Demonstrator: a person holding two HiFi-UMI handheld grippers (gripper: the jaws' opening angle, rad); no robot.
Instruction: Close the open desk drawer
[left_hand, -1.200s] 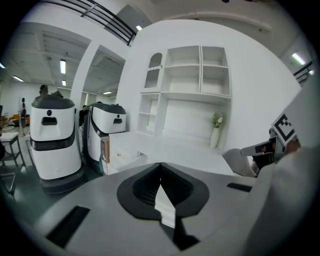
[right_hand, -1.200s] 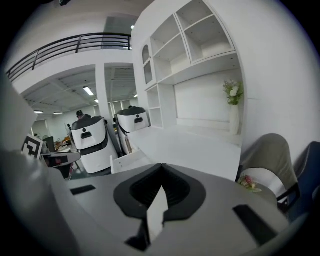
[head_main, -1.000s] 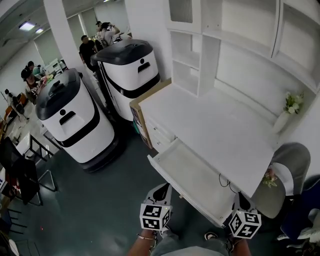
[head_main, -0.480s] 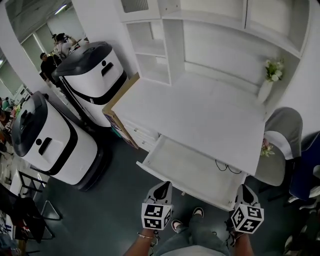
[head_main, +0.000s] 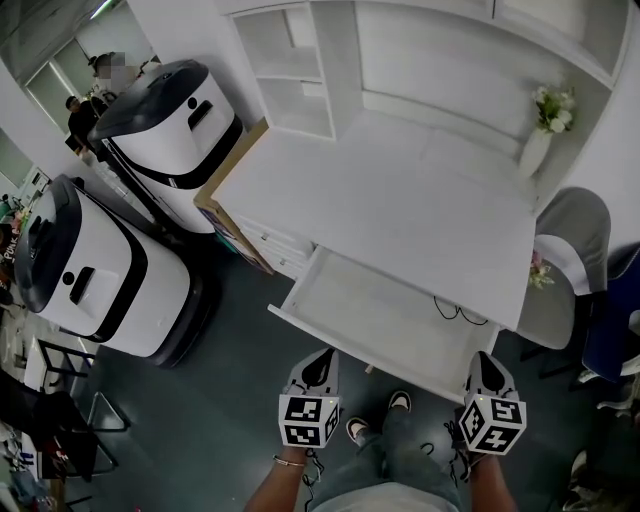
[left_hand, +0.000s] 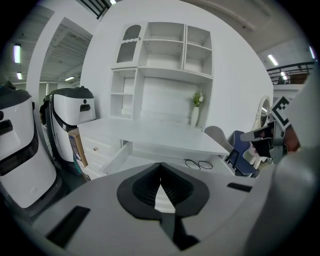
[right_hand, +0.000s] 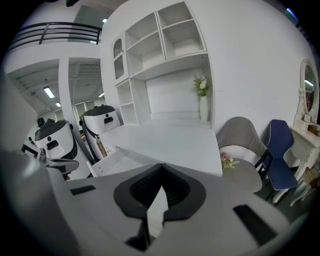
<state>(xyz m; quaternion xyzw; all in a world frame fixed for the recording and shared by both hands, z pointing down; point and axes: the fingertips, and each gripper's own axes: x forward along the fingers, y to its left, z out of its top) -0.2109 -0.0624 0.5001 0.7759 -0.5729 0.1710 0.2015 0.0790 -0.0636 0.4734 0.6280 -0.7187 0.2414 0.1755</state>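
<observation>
Under the white desk (head_main: 400, 205), the drawer (head_main: 385, 325) stands pulled out; it likely glides lightly on runners, best pushed square on its front edge. Left gripper (head_main: 321, 364) and right gripper (head_main: 487, 364) hang just before it, fingers (left_hand: 142, 187) pressed together, holding nothing.

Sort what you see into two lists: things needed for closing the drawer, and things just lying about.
For the job: open desk drawer; left gripper; right gripper, both shut, empty.
Lying about: flower vase; grey chair; black cable; nearer white-and-black machine.
</observation>
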